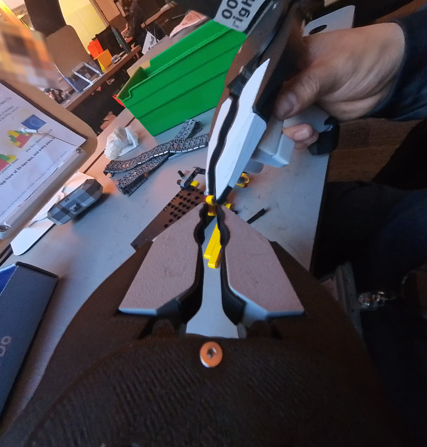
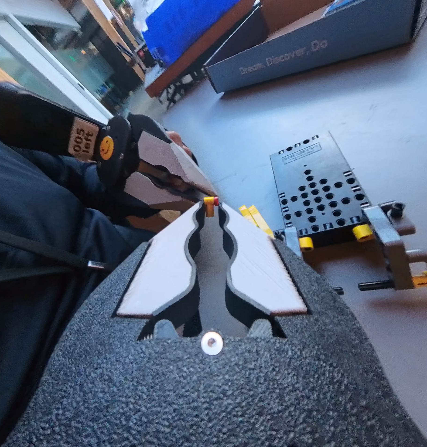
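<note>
A small yellow connector piece [image 1: 209, 199] is held in the air between both grippers, which meet tip to tip above the grey table [image 1: 91, 237]. My left gripper [image 1: 213, 212] is shut on its lower part. My right gripper [image 2: 209, 205] is shut on the same yellow piece [image 2: 209, 207], which has a red end [image 2: 216, 200]. In the right wrist view the left gripper [image 2: 211, 195] comes in from the left and pinches at that red end. In the left wrist view the right gripper [image 1: 213, 198] comes down from above, held by a hand [image 1: 340, 72].
A black perforated plate [image 2: 321, 193] lies below, with a grey frame and yellow pins [image 2: 386, 242] at its edge. Yellow beams [image 1: 213, 249], a black axle [image 1: 256, 215], black track links [image 1: 159, 154], a green bin [image 1: 183, 79], a grey box [image 2: 304, 50] and an instruction board [image 1: 26, 150] surround it. Less than 4 cm separates the two grippers' tips.
</note>
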